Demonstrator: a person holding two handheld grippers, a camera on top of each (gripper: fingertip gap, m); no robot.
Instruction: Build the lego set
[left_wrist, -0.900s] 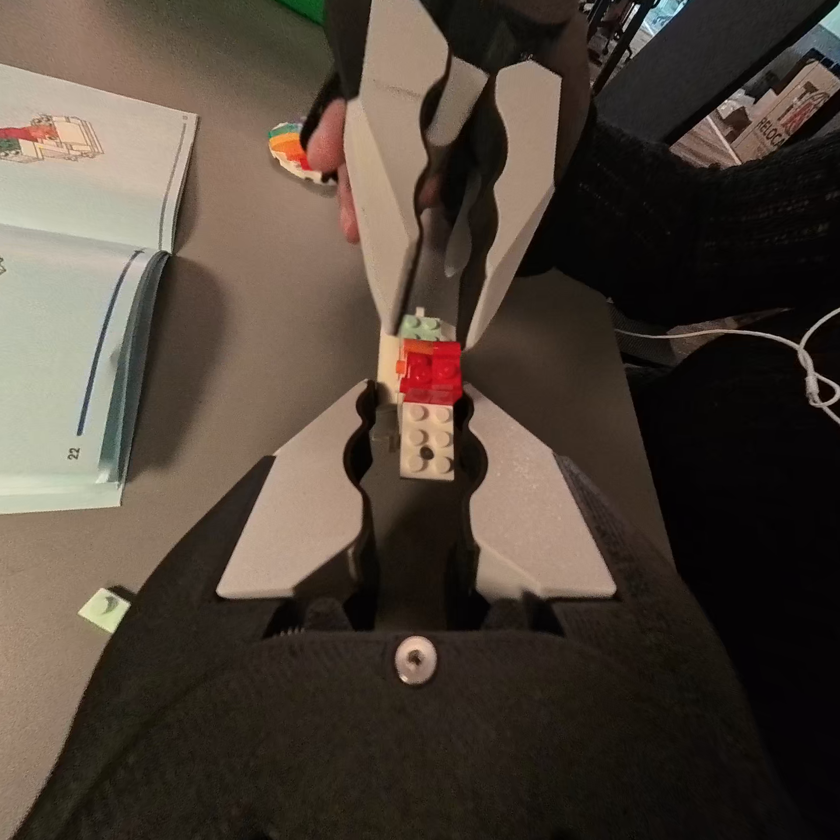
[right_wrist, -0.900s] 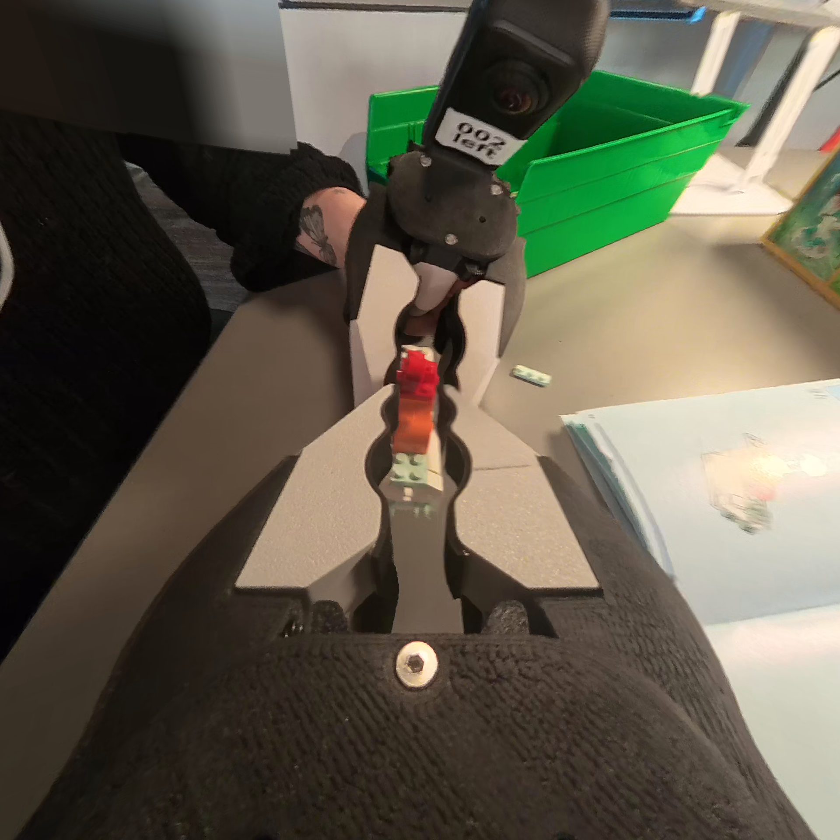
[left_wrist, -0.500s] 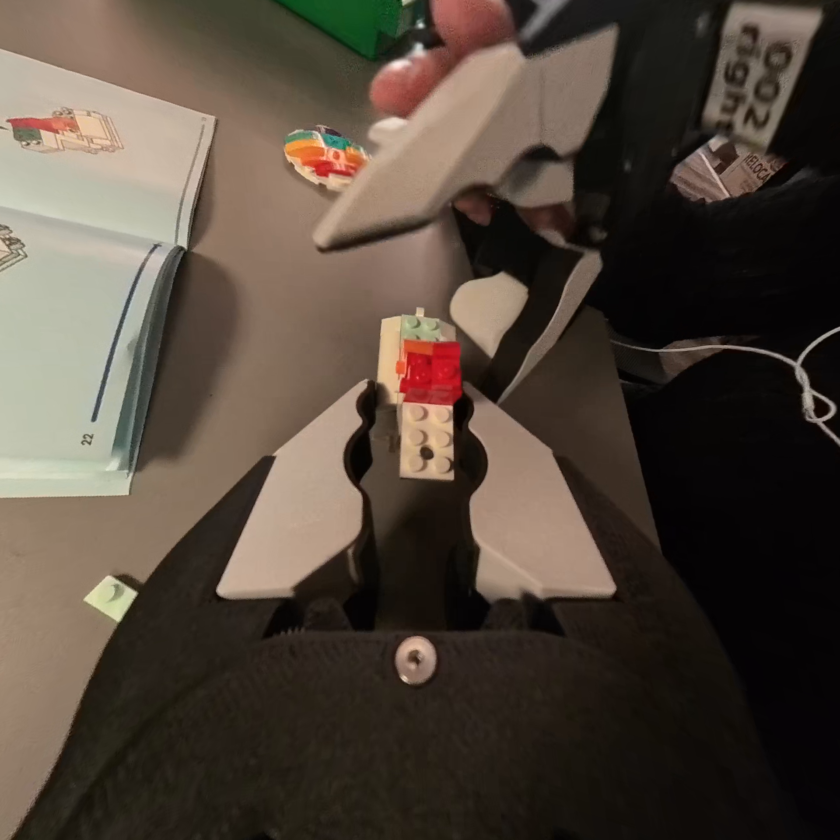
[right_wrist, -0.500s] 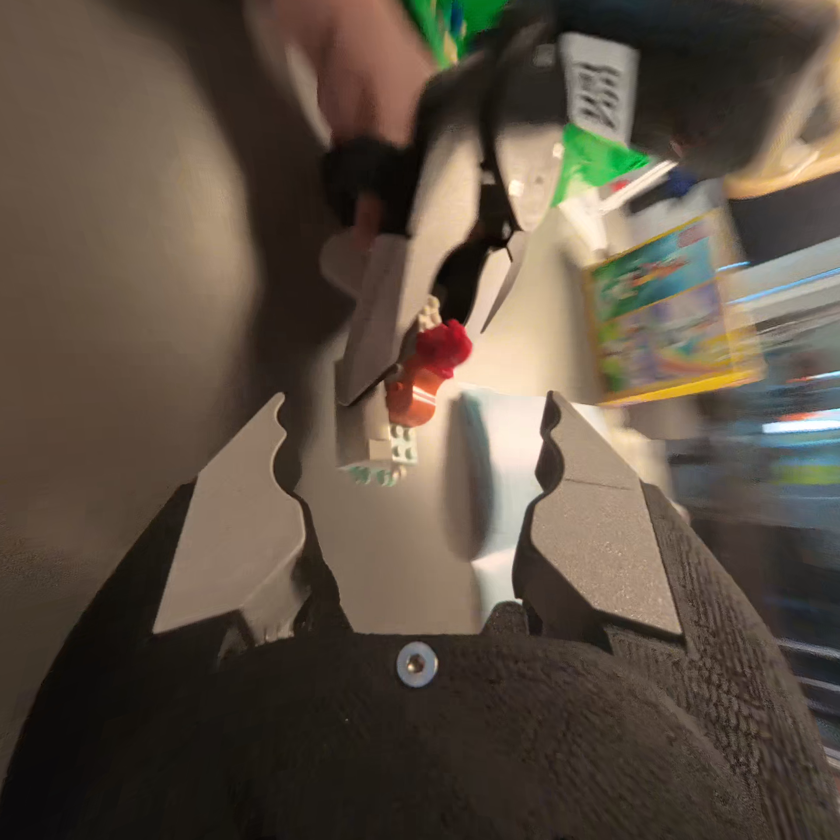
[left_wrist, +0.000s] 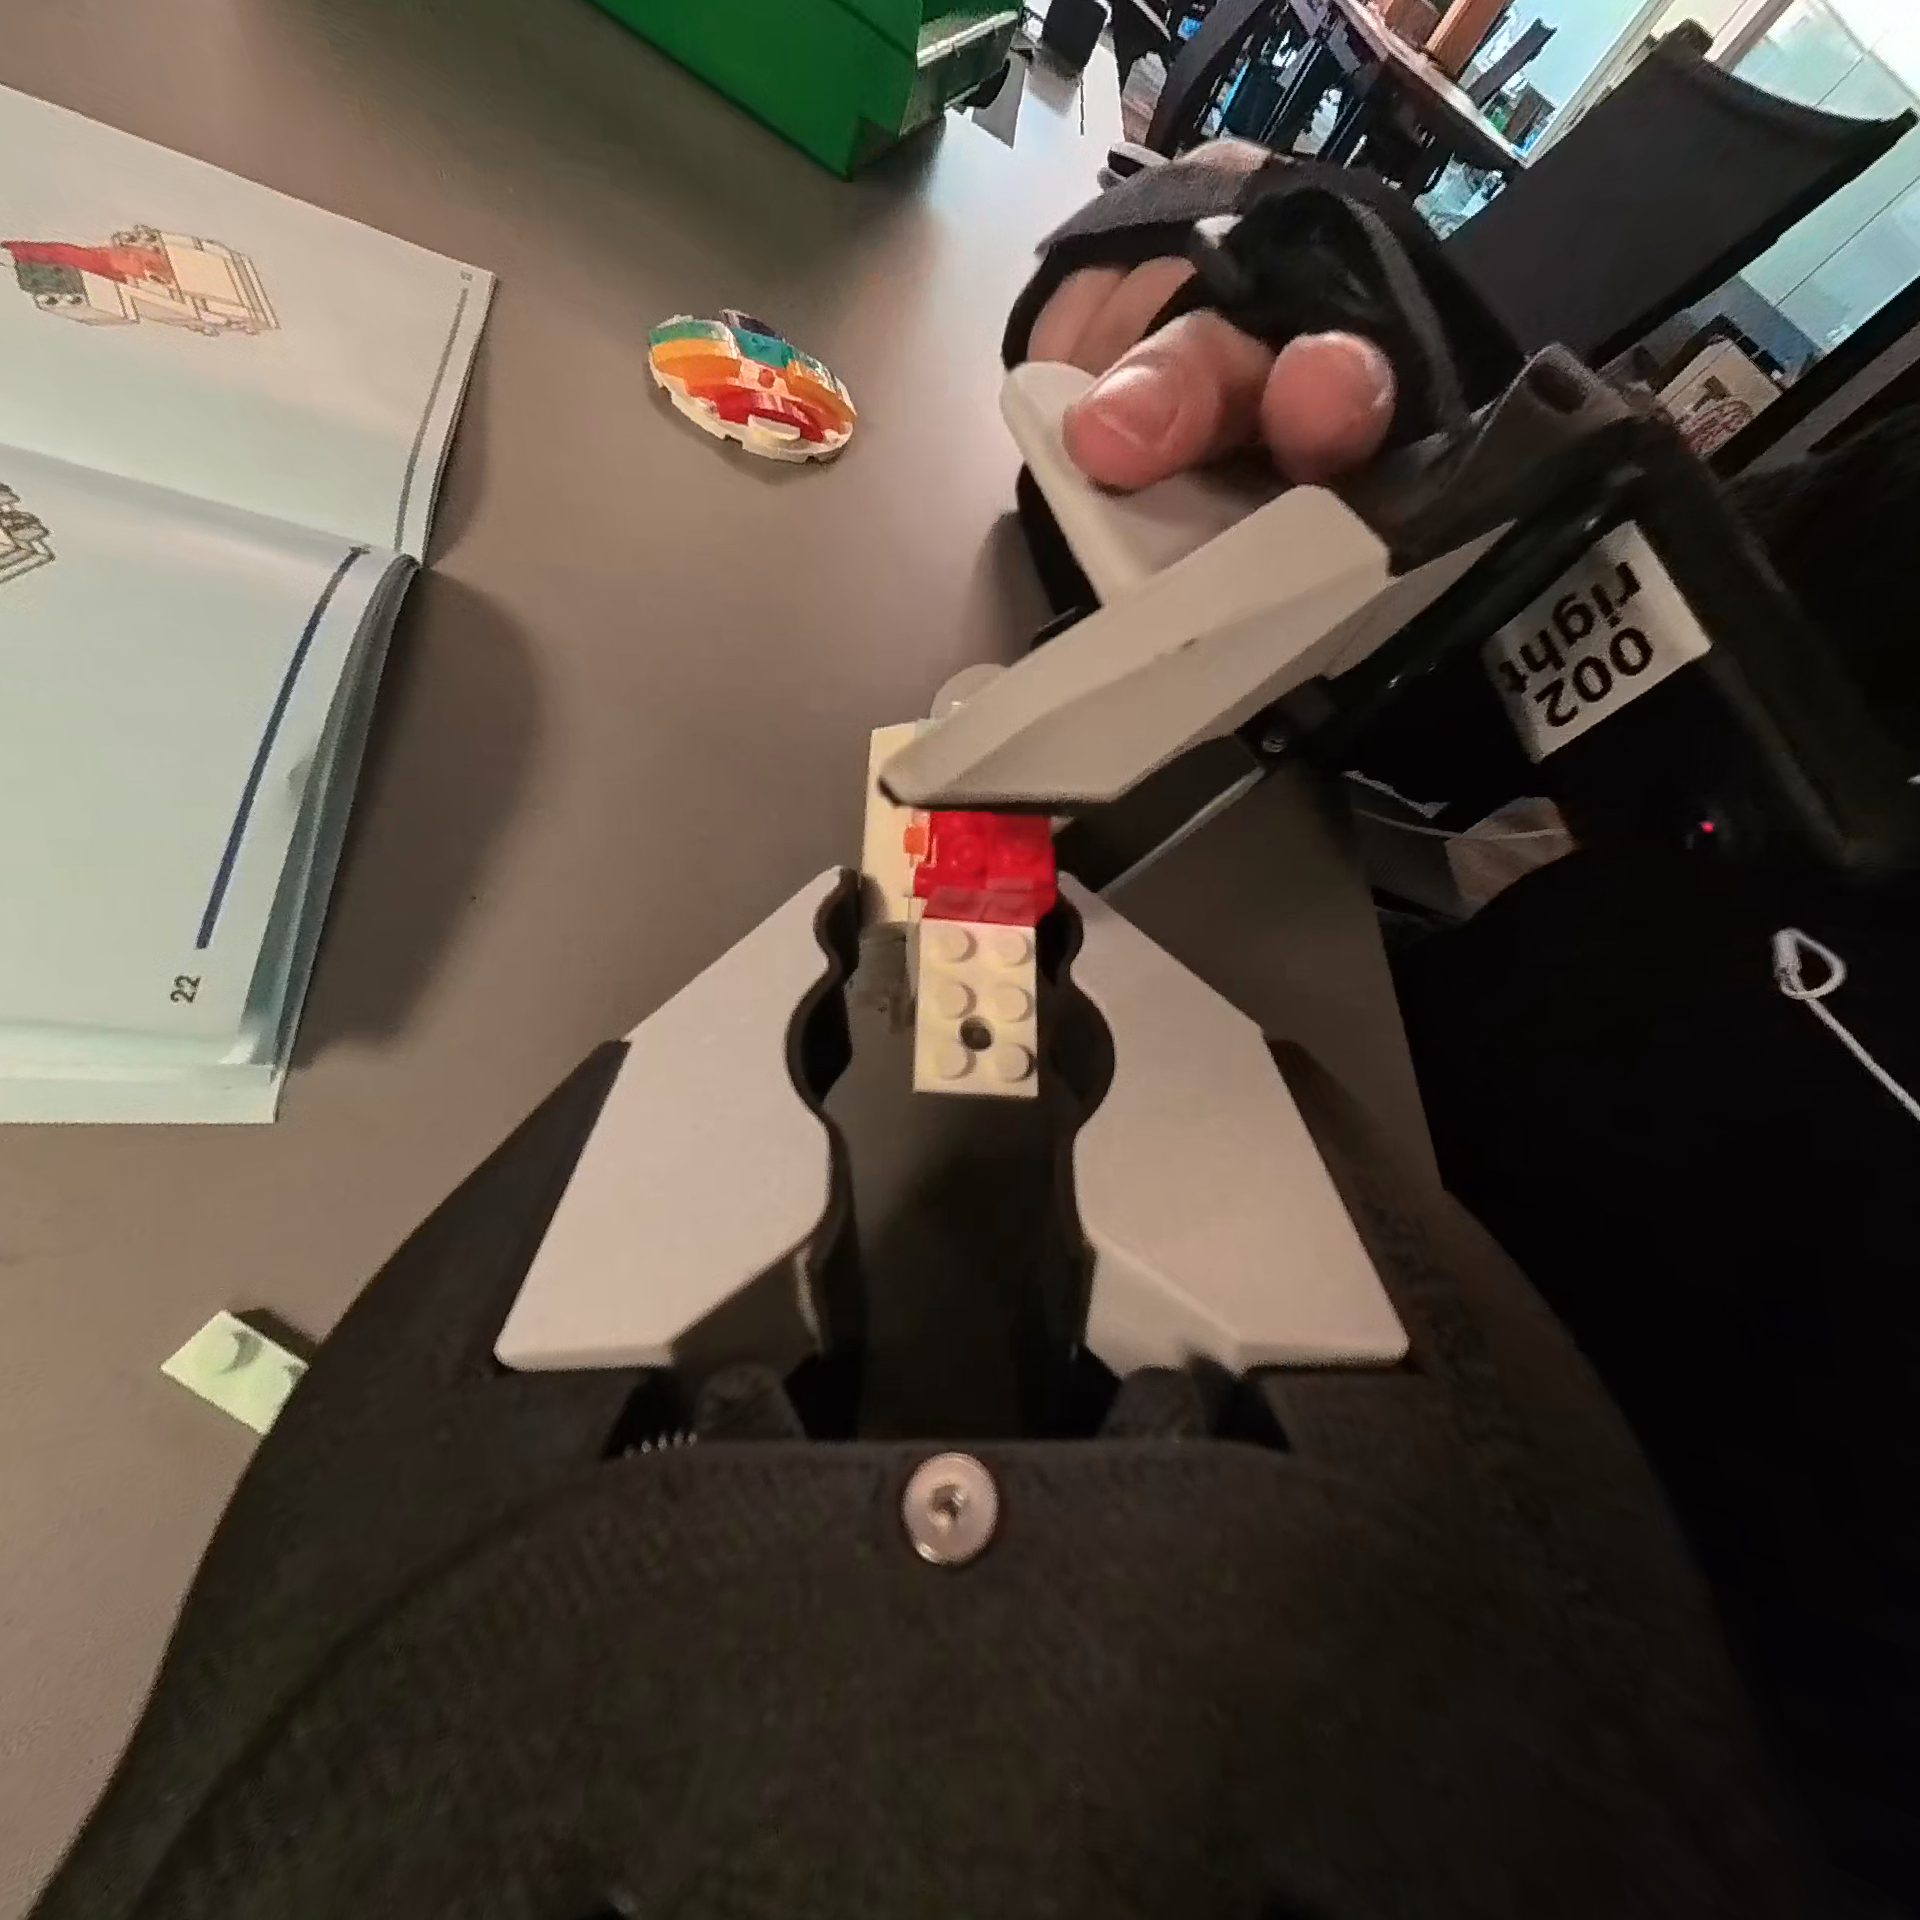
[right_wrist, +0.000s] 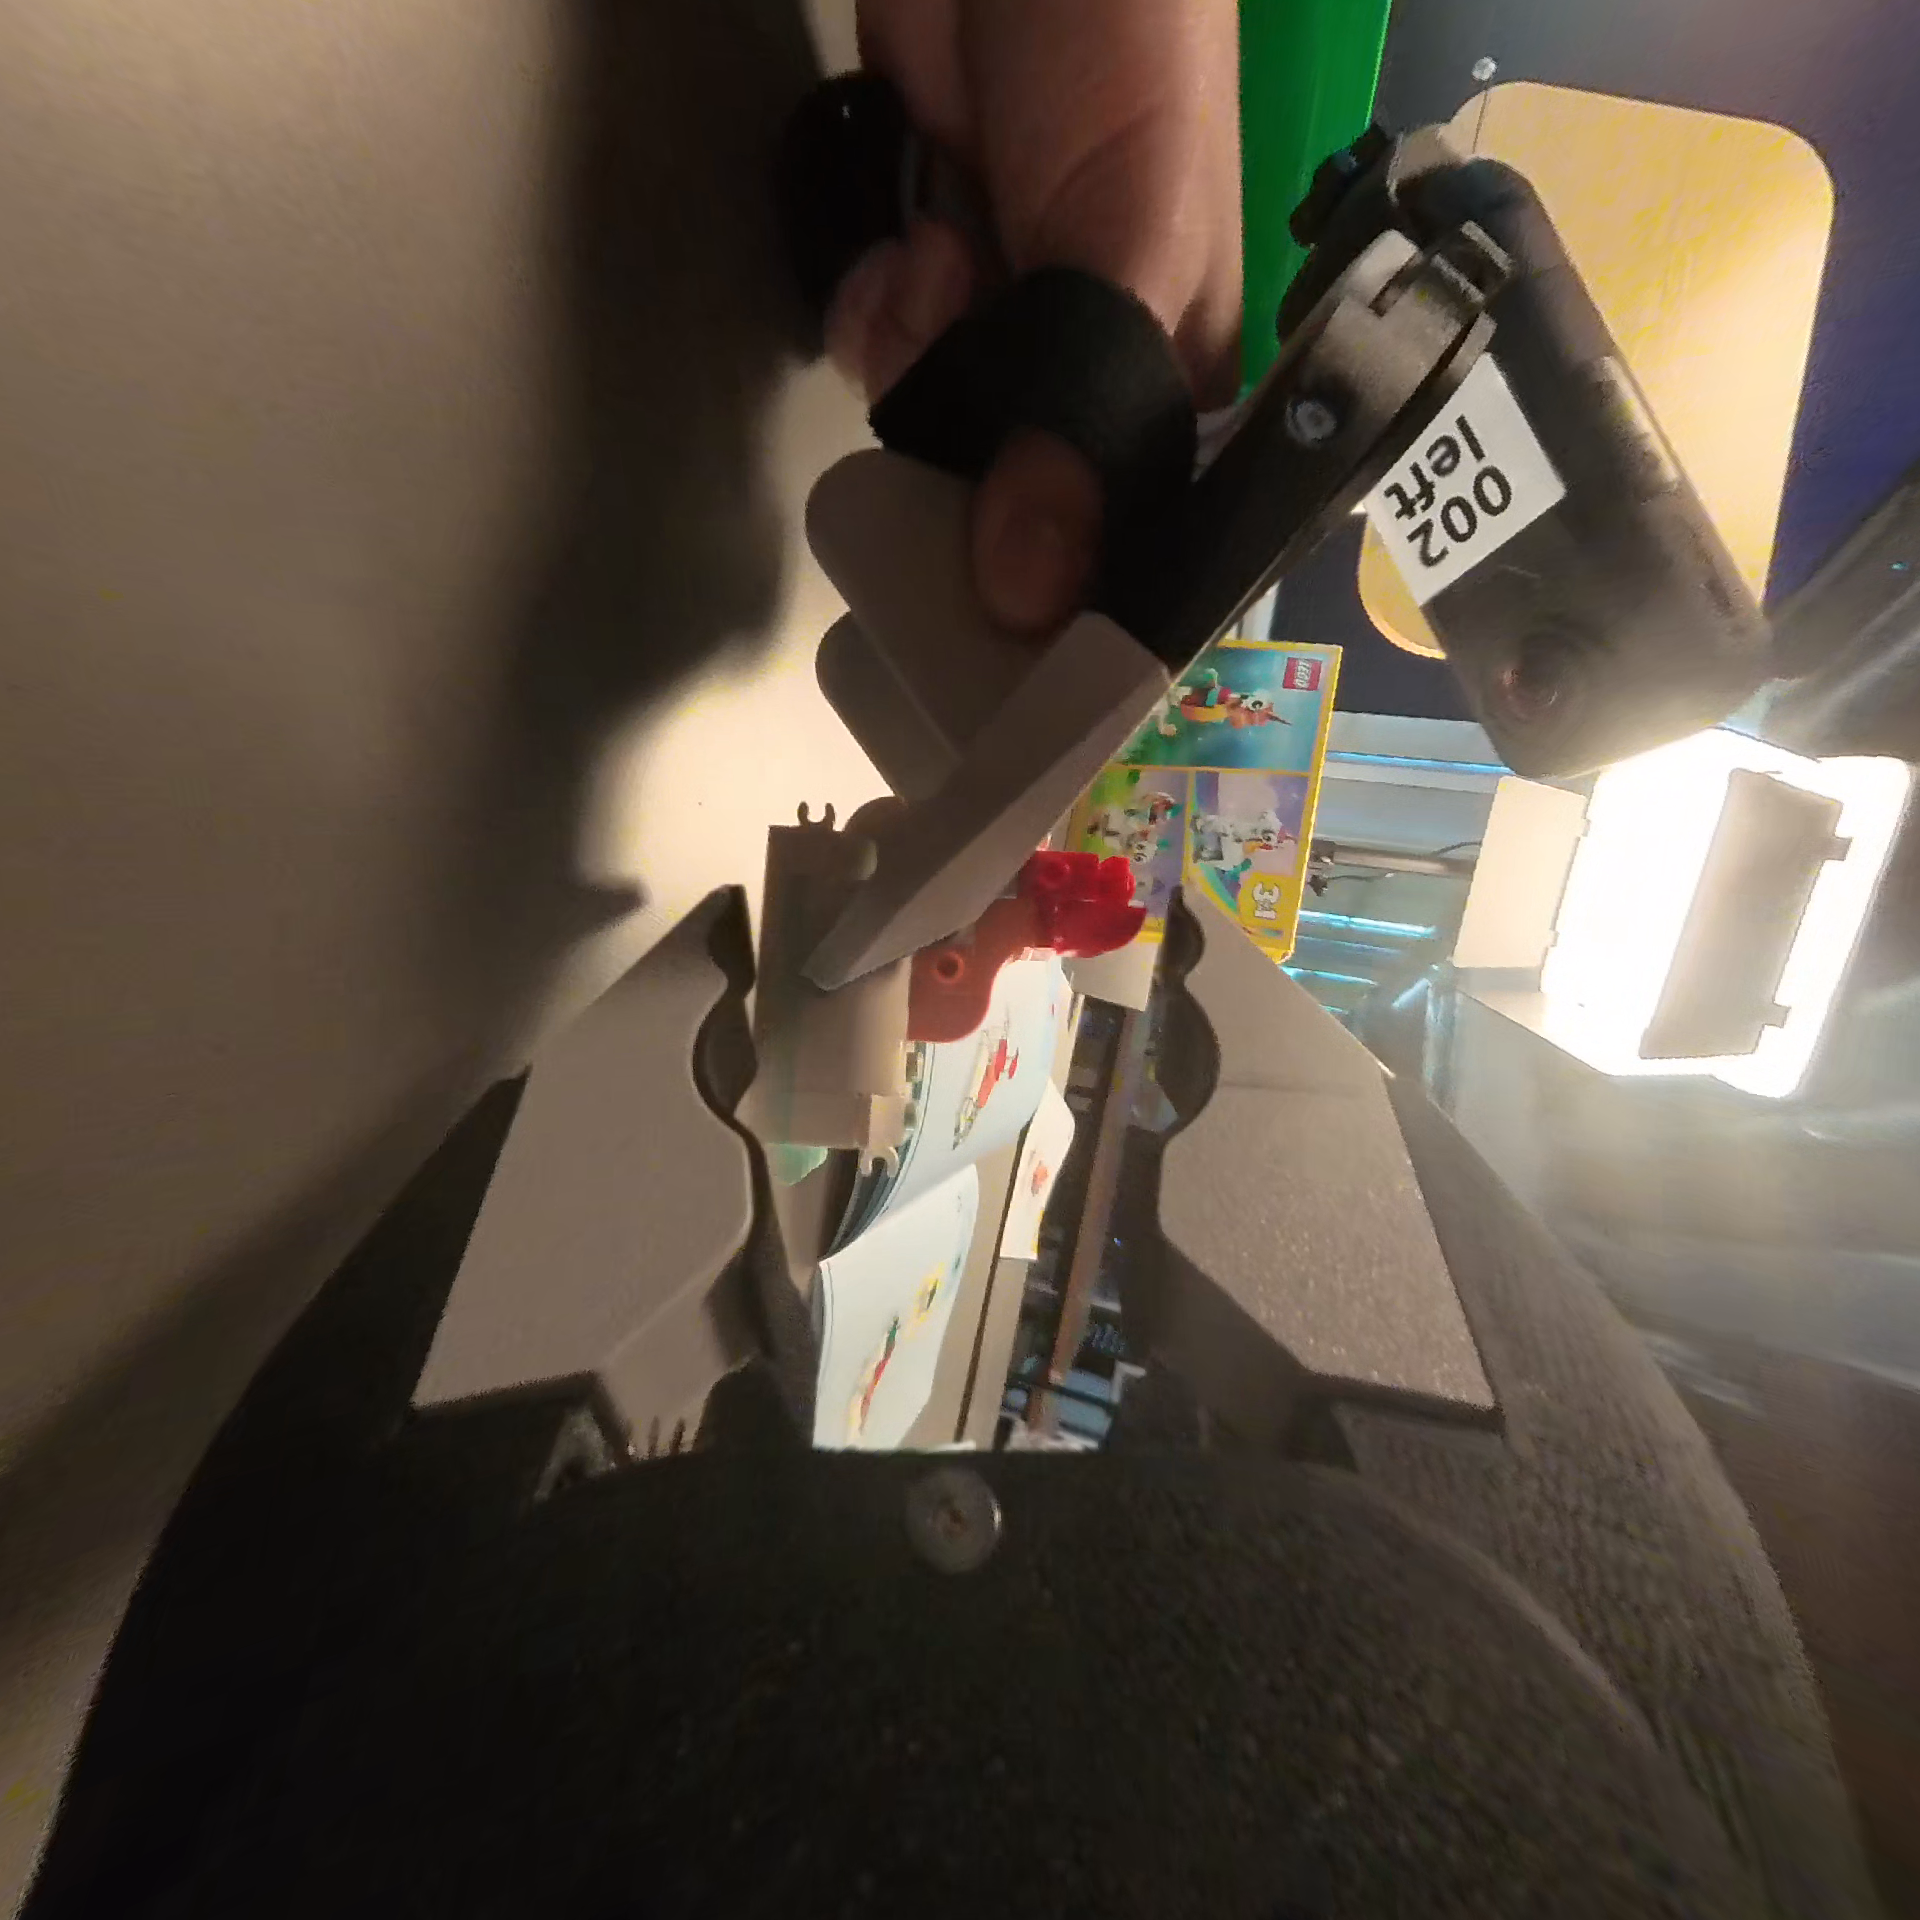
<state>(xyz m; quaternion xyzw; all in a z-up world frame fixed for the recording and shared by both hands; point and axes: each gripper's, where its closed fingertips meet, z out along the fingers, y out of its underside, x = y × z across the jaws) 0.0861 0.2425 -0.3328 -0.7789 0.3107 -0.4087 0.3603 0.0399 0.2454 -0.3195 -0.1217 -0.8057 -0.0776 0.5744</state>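
My left gripper (left_wrist: 956, 896) is shut on a small lego assembly (left_wrist: 977, 1003): a white studded plate with red bricks (left_wrist: 987, 862) and a tall white part at its far end. It holds it just above the table. My right gripper (right_wrist: 951, 914) is open and rolled on its side. Its jaws straddle the far end of the assembly (right_wrist: 821, 1049), with the red bricks (right_wrist: 1081, 904) between them. In the left wrist view one of its fingers (left_wrist: 1122, 717) lies across the top of the red bricks; the other is hidden. The left gripper's finger (right_wrist: 987, 810) crosses the right wrist view.
An open instruction booklet (left_wrist: 156, 623) lies on the left of the grey table (left_wrist: 644, 727). A round rainbow lego piece (left_wrist: 753, 384) and a green bin (left_wrist: 810, 62) are farther back. A pale green plate (left_wrist: 234, 1371) lies near left. The table edge runs on the right, with a white cable (left_wrist: 1818, 987) beyond.
My right gripper let go of the assembly's far end, opened, rolled sideways and came back over the red bricks from the right. My left gripper kept its hold and barely moved.
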